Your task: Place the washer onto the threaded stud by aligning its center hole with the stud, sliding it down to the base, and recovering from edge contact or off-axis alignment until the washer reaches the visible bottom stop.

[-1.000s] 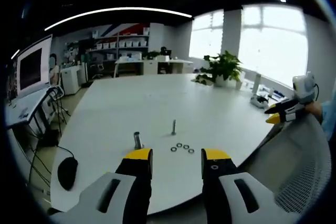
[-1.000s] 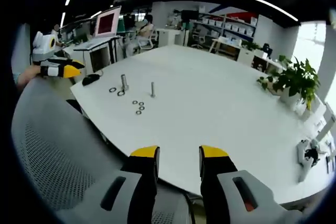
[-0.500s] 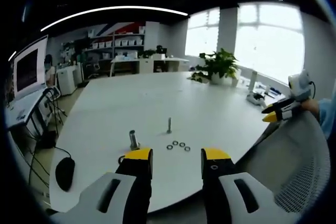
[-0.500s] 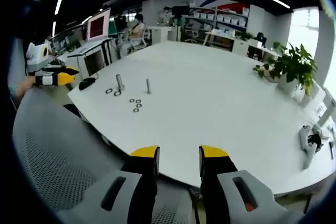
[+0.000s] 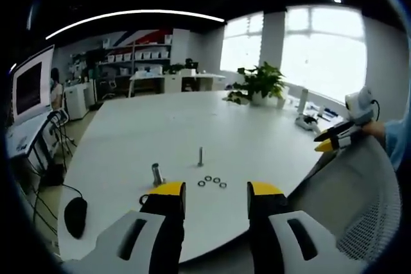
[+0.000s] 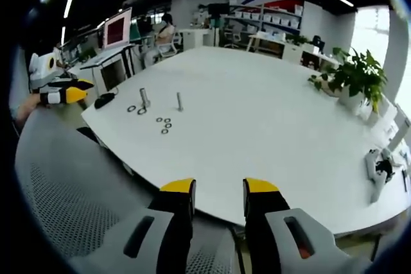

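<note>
A thin threaded stud [image 5: 200,156] stands upright on the white table [image 5: 192,126], with three loose washers [image 5: 212,181] lying just in front of it. A thicker short stud [image 5: 156,174] stands to its left. My left gripper [image 5: 216,192] is open and empty, held short of the table's near edge. In the right gripper view the thin stud [image 6: 179,101], the thick stud [image 6: 144,97] and the washers [image 6: 165,124] sit far off near the table's left corner. My right gripper [image 6: 218,187] is open and empty, well back from the table.
A grey mesh chair back [image 6: 70,190] rises between the grippers and the table [image 6: 270,120]; the same chair back [image 5: 359,203] stands at the right in the left gripper view. A black mouse [image 5: 75,217] lies at the left corner. A potted plant [image 5: 260,85] and a monitor [image 6: 117,28] stand further off.
Both views have shifted a little with the hands. The studs and washers lie where they were. Both grippers stay open and empty.
</note>
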